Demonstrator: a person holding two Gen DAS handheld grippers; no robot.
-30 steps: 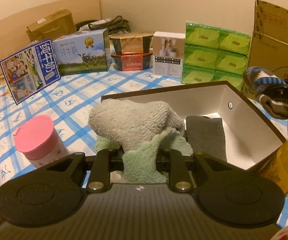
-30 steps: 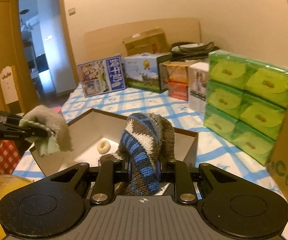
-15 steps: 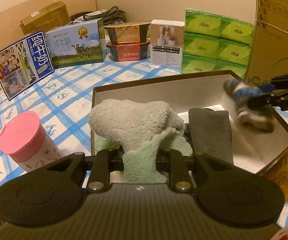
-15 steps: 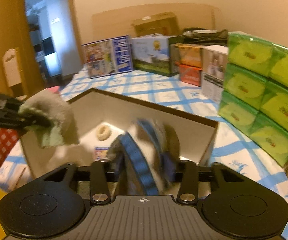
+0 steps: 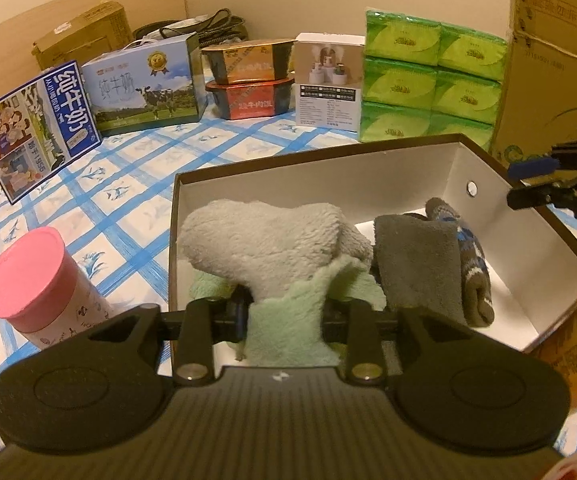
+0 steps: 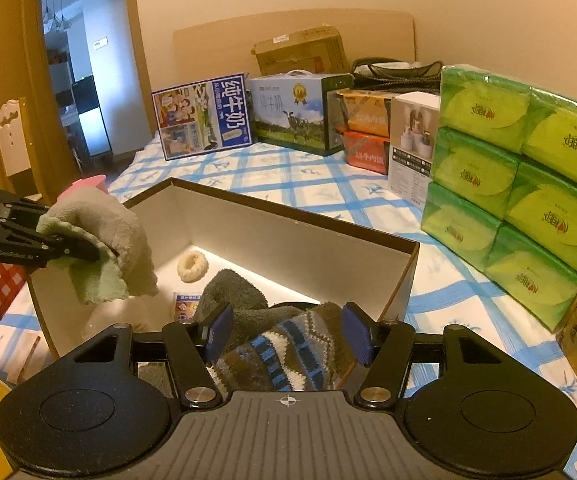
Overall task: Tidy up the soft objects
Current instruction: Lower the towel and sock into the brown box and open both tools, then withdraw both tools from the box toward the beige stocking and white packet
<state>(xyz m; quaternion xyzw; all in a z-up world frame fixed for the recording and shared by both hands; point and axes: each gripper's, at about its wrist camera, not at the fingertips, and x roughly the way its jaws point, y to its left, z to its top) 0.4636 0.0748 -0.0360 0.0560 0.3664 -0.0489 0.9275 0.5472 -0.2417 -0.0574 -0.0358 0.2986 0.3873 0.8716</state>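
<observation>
A brown-rimmed box [image 5: 308, 160] with a white inside stands on the blue-checked cloth. My left gripper [image 5: 284, 312] holds a fluffy grey-and-green cloth [image 5: 272, 248] over the box's near left corner. Its jaws are opening, but the cloth still hangs from them [image 6: 100, 248]. My right gripper [image 6: 286, 316] hovers over the box's right end with its jaws opening, blue pads [image 6: 218, 330] apart. The striped knit sock [image 6: 288, 348] lies loose below them, resting against a dark grey cloth [image 5: 416, 264]. A white scrunchie [image 6: 193, 266] sits on the box floor.
A pink-lidded cup [image 5: 36, 276] stands left of the box. Milk cartons [image 5: 144, 84], food boxes [image 5: 248, 76], a white box [image 5: 326, 80] and green tissue packs [image 5: 432, 80] line the back. A tall cardboard box [image 5: 552, 80] stands at the right.
My right gripper came down into the box and opened, and the striped sock dropped from it beside the dark grey cloth. My left gripper sank slightly with the fluffy cloth.
</observation>
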